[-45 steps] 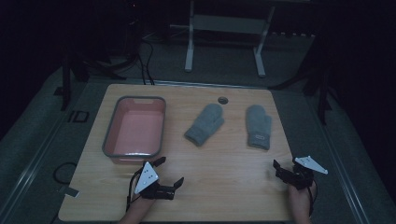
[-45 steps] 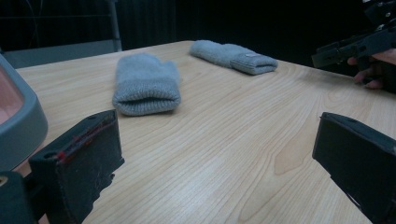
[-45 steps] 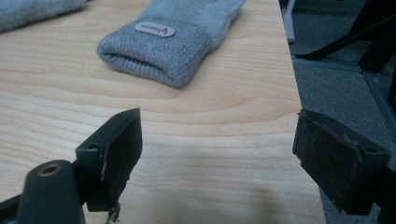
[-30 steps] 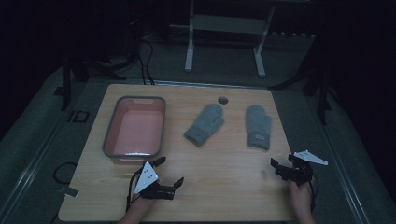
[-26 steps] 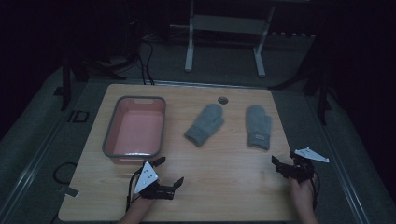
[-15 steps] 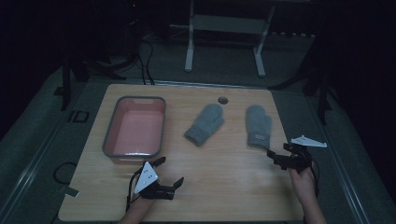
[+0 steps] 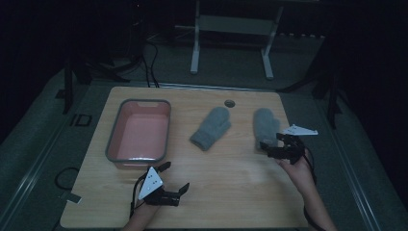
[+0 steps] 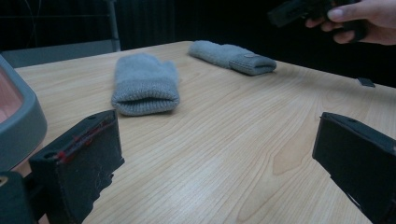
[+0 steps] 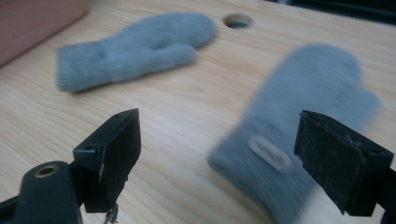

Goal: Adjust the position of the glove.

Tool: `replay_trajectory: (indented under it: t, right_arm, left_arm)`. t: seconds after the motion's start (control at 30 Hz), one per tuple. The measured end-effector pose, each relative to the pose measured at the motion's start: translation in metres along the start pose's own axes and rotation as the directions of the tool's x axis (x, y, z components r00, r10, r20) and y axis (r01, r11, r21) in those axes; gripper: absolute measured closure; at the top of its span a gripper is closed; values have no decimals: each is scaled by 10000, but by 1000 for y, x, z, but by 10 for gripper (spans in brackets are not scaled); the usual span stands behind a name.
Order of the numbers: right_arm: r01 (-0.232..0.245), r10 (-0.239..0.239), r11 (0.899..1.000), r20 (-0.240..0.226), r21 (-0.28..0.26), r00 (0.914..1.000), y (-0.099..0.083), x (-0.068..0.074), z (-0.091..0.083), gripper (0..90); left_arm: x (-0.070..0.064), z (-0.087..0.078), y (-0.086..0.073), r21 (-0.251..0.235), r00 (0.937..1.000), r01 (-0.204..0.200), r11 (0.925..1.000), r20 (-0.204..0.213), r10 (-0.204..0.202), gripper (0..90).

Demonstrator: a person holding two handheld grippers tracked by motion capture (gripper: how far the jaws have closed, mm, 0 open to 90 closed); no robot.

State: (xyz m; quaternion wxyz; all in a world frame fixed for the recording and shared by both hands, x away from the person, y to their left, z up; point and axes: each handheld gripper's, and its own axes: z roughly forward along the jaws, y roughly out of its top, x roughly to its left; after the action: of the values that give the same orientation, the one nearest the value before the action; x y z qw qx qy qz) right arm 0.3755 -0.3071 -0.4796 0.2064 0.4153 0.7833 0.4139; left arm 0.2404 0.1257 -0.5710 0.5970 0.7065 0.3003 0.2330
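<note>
— Where does the right hand point(image 7: 294, 166) stand?

— Over the right part of the counter point(image 7: 231, 192), the forearm coming in from the bottom edge and slanting up and a little to the left. The right gripper point(image 7: 275, 147) sits at the cuff end of the right mitten point(image 7: 265, 126), its grey three-cornered plate above it. From the high view I cannot tell whether it touches the wool.

— And its jaws?

— Spread wide, nothing between them. In the right gripper view the right mitten's point(image 9: 303, 126) cuff lies in the gap, nearer the right-hand jaw, blurred, with a small oval label on it. The left mitten point(image 9: 135, 49) lies farther off, thumb toward the camera, and a round hole point(image 9: 237, 20) in the counter shows beyond it.

— The left side?

— The left gripper point(image 7: 174, 182) is low near the front edge, just in front of the pink tray point(image 7: 138, 132), with only a bit of the left hand point(image 7: 142, 216) showing at the bottom. It points toward the right and away from the person. Jaws parted wide, holding nothing.

— What does its own camera give?

— The tray's grey rim point(image 8: 21, 126) at the left, the left mitten's point(image 8: 144, 84) open cuff facing the camera, the right mitten point(image 8: 231, 56) behind it. At the top right, fingers point(image 8: 369, 14) wrap the other gripper's black body.

— The mittens themselves?

— Both grey, flat on the counter, well apart from each other, the left one tilted.
</note>
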Motion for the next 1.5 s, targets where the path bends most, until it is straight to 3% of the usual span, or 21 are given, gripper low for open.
replay_trajectory:
  t: [0.03, 0.07, 0.2, 0.47, 0.63, 0.9, 1.1, 1.17, 1.5]
  right_arm:
    - [167, -166, 9999, -45, 33, 9999, 3, 2, 4, 158]
    - [441, -434, 9989, -519, 139, 9977, 10, 5, 13, 204]
    - [746, -725, 9971, -1066, 155, 9917, 21, 11, 29, 207]
    - [1398, -1291, 9889, -1724, 512, 9765, 35, 23, 62, 186]
    - [1676, -1514, 9827, -1794, 788, 9721, 46, 28, 83, 213]
    - [2181, -1947, 9720, -2207, 871, 9557, 64, 43, 119, 229]
    - [2477, -2161, 9617, -2313, 1174, 9486, 75, 51, 145, 251]
    - [2672, -2343, 9551, -2254, 1280, 9457, 78, 52, 152, 295]
    - [3011, -2571, 9377, -2369, 1732, 9369, 87, 54, 186, 313]
  left_arm:
    - [0, 0, 0, -4, 10000, 6, 10000, 25, -6, 17]
    - [0, 0, 0, 3, 10000, 6, 10000, 36, -6, 17]
    - [0, 0, 0, 23, 10000, 47, 10000, 88, -47, 17]
    - [0, 0, 0, 26, 9999, 62, 10000, 105, -62, 17]
    - [0, 0, 0, 18, 9999, 59, 10000, 128, -59, 17]
    - [0, 0, 0, 48, 9997, 99, 9999, 206, -100, 17]
    - [0, 0, 0, 32, 9997, 135, 9999, 197, -135, 17]
    - [0, 0, 0, 33, 9997, 138, 9999, 199, -138, 17]
    - [1, 0, 0, 6, 9996, 213, 9998, 189, -213, 17]
